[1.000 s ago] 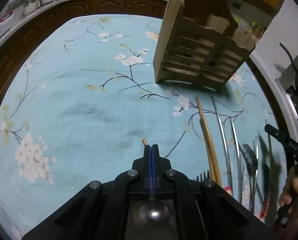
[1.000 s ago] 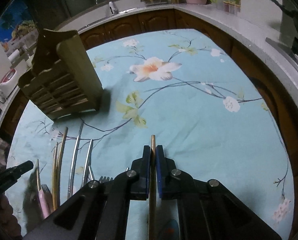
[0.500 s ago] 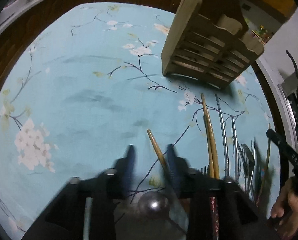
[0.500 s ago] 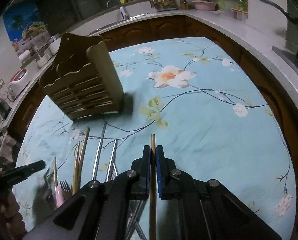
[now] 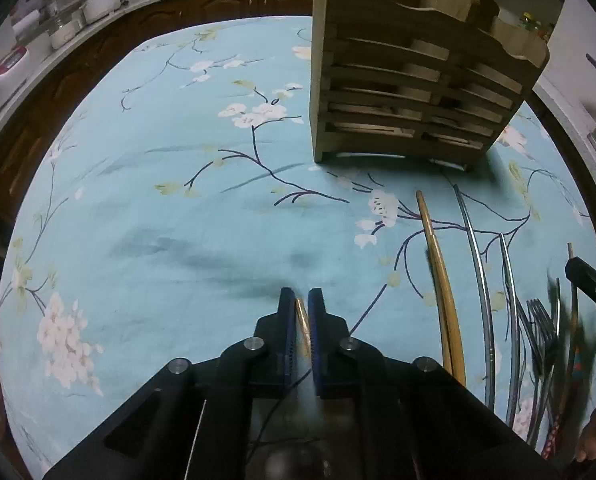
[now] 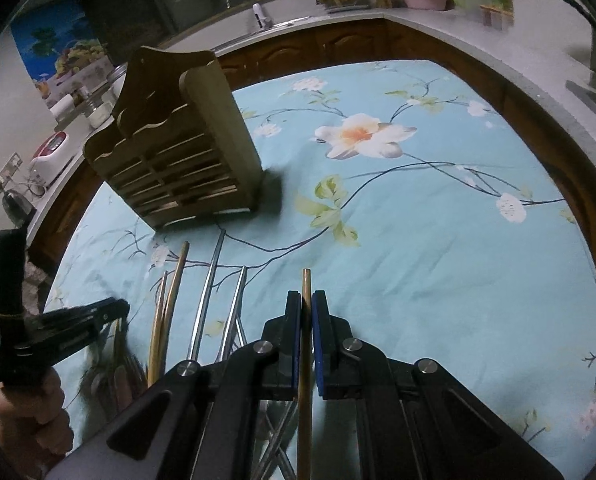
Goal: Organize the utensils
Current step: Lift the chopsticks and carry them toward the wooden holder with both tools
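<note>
A wooden slatted utensil rack [image 5: 409, 80] stands on the blue floral tablecloth; it also shows in the right wrist view [image 6: 186, 156]. My left gripper [image 5: 301, 300] is shut on a gold chopstick [image 5: 301, 316] held between its blue pads. My right gripper [image 6: 306, 300] is shut on another gold chopstick [image 6: 305, 344], its tip poking forward past the fingers. Loose utensils lie in a row in front of the rack: wooden chopsticks [image 5: 441, 272], metal chopsticks [image 5: 477, 264] and forks [image 5: 537, 320]. The same row shows in the right wrist view [image 6: 202, 304].
The left gripper's body [image 6: 58, 336] shows at the left of the right wrist view, over the utensil row. A kitchen counter [image 6: 298, 20] with a sink and jars runs behind the table. Dark wooden cabinets [image 5: 78, 80] border the table.
My left gripper opened half a second ago around the gold chopstick and has closed on it again, and it moved nearer the rack. My right gripper kept its chopstick and pulled back a little.
</note>
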A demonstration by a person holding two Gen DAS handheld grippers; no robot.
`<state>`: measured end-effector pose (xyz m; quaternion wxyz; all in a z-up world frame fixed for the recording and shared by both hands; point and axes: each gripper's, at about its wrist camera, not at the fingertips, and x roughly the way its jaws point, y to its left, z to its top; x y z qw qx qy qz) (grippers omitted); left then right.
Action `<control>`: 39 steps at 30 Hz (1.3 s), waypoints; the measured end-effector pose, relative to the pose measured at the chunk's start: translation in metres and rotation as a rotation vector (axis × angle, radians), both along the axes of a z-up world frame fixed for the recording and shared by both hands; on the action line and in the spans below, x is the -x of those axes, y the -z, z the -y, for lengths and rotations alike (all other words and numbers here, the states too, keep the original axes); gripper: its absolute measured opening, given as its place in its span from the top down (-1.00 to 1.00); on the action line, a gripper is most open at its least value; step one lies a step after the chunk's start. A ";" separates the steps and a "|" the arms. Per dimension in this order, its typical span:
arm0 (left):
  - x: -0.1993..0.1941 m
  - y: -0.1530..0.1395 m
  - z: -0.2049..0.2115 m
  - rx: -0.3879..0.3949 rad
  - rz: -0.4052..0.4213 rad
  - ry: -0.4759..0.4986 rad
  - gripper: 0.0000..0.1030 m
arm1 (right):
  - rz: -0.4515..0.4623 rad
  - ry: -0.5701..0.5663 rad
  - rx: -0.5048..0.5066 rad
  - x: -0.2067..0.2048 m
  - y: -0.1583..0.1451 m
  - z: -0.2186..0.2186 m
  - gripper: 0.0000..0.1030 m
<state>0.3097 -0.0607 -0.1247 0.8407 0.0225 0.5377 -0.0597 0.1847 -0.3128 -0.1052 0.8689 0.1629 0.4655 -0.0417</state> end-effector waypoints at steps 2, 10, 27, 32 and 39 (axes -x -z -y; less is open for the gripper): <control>0.002 -0.001 0.000 0.028 -0.006 0.007 0.95 | -0.002 -0.005 -0.004 -0.001 0.001 0.001 0.90; 0.027 -0.044 -0.016 0.167 0.064 0.030 0.95 | 0.027 -0.013 -0.020 0.003 -0.015 0.000 0.90; 0.105 -0.130 -0.066 0.298 0.249 0.055 0.95 | 0.192 -0.032 0.028 0.026 -0.085 -0.027 0.91; 0.126 -0.151 -0.074 0.308 0.301 0.067 0.95 | 0.254 -0.040 0.036 0.033 -0.103 -0.034 0.91; 0.142 -0.171 -0.085 0.330 0.349 0.061 0.95 | 0.307 -0.046 0.038 0.036 -0.120 -0.040 0.91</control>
